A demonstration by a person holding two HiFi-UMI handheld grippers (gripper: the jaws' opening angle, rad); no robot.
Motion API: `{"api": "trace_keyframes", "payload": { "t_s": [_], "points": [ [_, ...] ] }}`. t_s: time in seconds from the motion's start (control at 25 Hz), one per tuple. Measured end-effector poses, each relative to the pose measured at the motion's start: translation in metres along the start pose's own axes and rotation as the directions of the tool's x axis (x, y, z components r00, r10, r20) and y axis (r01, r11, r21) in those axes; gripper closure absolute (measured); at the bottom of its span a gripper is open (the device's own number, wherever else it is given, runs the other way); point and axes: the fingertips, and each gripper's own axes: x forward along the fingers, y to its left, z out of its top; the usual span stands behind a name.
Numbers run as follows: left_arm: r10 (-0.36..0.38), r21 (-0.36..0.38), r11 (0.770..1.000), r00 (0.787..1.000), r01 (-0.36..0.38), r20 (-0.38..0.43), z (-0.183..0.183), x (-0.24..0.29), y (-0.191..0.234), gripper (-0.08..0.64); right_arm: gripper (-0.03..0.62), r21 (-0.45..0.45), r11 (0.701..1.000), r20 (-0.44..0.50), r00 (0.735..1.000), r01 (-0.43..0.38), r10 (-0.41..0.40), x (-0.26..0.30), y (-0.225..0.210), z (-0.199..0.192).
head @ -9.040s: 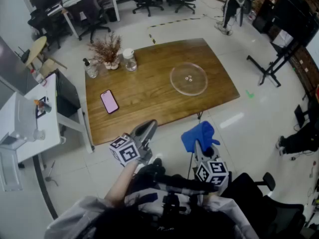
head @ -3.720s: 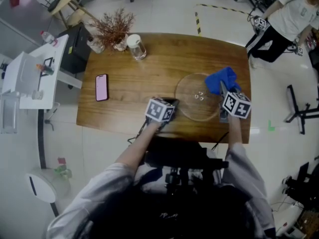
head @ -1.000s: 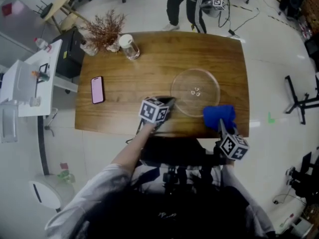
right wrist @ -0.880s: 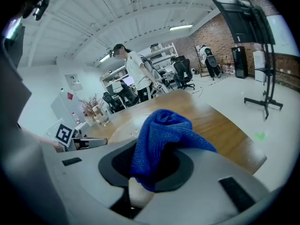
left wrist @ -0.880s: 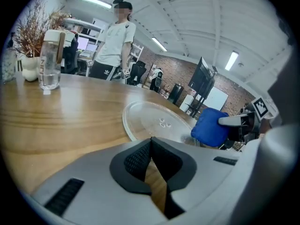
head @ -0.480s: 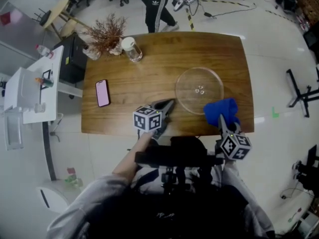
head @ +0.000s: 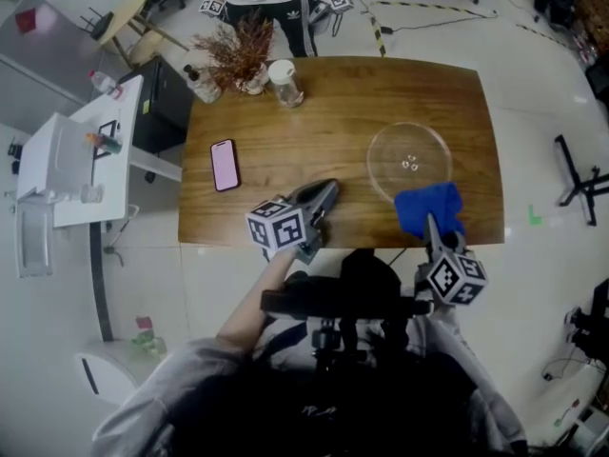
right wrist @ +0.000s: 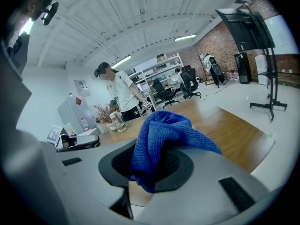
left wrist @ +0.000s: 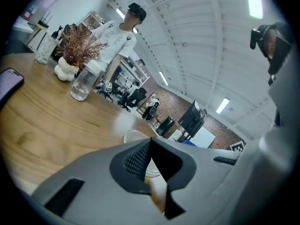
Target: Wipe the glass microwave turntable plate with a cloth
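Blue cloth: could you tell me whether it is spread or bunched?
Bunched up: the blue cloth sits crumpled, pinched in the shut right tongs.

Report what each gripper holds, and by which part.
The right gripper grips the blue cloth by a bunched fold, the rest draping over its jaws. The left gripper holds nothing, jaws together.

The person is wearing a light grey top (head: 166, 407) with wide sleeves (head: 481, 398), and a black frame (head: 338, 305) is sitting at the chest. The left gripper (head: 326, 192) and the right gripper (head: 430, 228) are looking smooth and grey. Each is carrying a cube (head: 276, 225) of black-and-white squares and showing black bumpy pads (left wrist: 136, 161).
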Motion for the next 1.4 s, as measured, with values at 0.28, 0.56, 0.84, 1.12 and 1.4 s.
{"api": "trace_keyframes", "payload": {
  "t_s": [0.28,0.56,0.84,1.12,1.4],
  "points": [
    [-0.056,-0.005,0.998,0.998,0.056,0.013,0.002,-0.048,-0.005,0.566,0.515,0.030,0.999,0.059,0.998,0.013,-0.015,-0.018,0.042,-0.012],
    [-0.136,-0.013,0.991,0.990,0.136,-0.022,-0.018,-0.095,-0.014,0.566,0.514,0.046,0.999,0.097,0.995,0.023,-0.028,-0.044,0.096,-0.039],
    [-0.176,-0.010,0.984,0.984,0.176,-0.041,-0.038,-0.166,-0.020,0.566,0.515,0.055,0.998,0.137,0.990,0.026,-0.034,-0.072,0.154,-0.076],
    [-0.173,-0.072,0.983,0.985,0.171,-0.010,-0.049,-0.210,-0.012,0.566,0.515,0.044,0.997,0.163,0.984,0.060,-0.066,-0.102,0.197,-0.106],
    [-0.236,-0.141,0.963,0.971,0.231,-0.020,-0.074,-0.198,-0.054,0.566,0.515,0.034,0.990,0.142,0.980,0.137,-0.140,-0.164,0.195,-0.117]
  ]
}}
